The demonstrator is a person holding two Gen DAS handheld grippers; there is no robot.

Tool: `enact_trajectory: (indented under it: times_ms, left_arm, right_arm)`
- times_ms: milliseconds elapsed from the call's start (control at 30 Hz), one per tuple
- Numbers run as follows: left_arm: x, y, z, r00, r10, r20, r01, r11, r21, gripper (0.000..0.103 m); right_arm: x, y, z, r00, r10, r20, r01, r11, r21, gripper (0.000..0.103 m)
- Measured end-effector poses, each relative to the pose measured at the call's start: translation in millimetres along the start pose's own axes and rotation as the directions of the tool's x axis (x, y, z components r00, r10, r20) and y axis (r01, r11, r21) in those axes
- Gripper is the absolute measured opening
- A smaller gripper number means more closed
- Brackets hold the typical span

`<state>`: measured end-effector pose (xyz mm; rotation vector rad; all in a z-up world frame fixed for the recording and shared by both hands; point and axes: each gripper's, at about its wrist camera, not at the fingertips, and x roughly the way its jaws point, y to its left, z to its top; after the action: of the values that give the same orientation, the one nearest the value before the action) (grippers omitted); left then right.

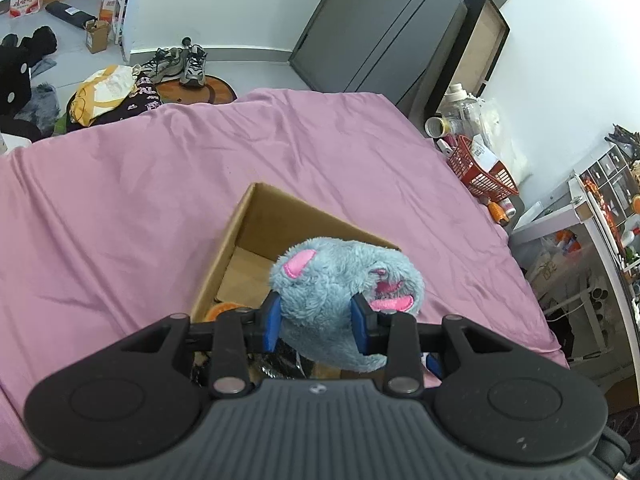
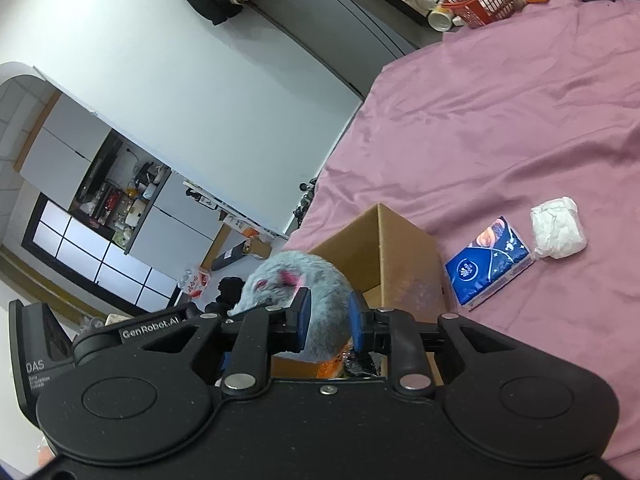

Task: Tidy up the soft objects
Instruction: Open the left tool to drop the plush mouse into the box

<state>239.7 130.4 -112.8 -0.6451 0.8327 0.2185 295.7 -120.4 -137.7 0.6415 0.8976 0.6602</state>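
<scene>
A grey-blue plush toy (image 1: 344, 272) with pink ears hangs over an open cardboard box (image 1: 240, 232) on the pink bedsheet (image 1: 140, 200). My left gripper (image 1: 316, 308) is shut on the toy's body, its blue pads pressing into both sides. In the right wrist view the same plush toy (image 2: 288, 276) sits between the blue pads of my right gripper (image 2: 329, 304), which is shut on its other end above the box (image 2: 408, 264). Something orange (image 1: 222, 310) and a dark shiny item lie inside the box, mostly hidden.
A blue tissue pack (image 2: 488, 264) and a white crumpled bundle (image 2: 558, 232) lie on the sheet right of the box. A red basket (image 1: 480, 172) with bottles stands past the bed's far corner. Shoes and bags cover the floor beyond the bed.
</scene>
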Motion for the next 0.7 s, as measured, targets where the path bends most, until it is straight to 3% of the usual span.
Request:
enact_trajectory:
  times_ms: [267,433,600,700]
  left_arm:
    - [3,-7,4,0.998,0.063,0.018,-0.064,0.998,0.024,0.059]
    - [-3,-20,-1,0.996,0.089,0.033,-0.091,0.993,0.073,0.071]
    - [-11,-31,-7,0.993,0.110,0.054,-0.114,0.989,0.094,0.076]
    - [-16,-36,-9,0.989,0.129,0.076,-0.136,0.986,0.096,0.080]
  right_arm:
    - [-8,2,3,1.000,-0.004,-0.003,0.004,1.000,0.008,0.032]
    - [-19,1,7,0.999,-0.041,0.023,0.041,0.999,0.004,0.057]
    - [-31,-3,11,0.997,-0.063,0.038,0.062,0.998,0.019,0.066]
    - [-39,-5,13,0.995,-0.077,0.063,0.076,0.997,0.027,0.084]
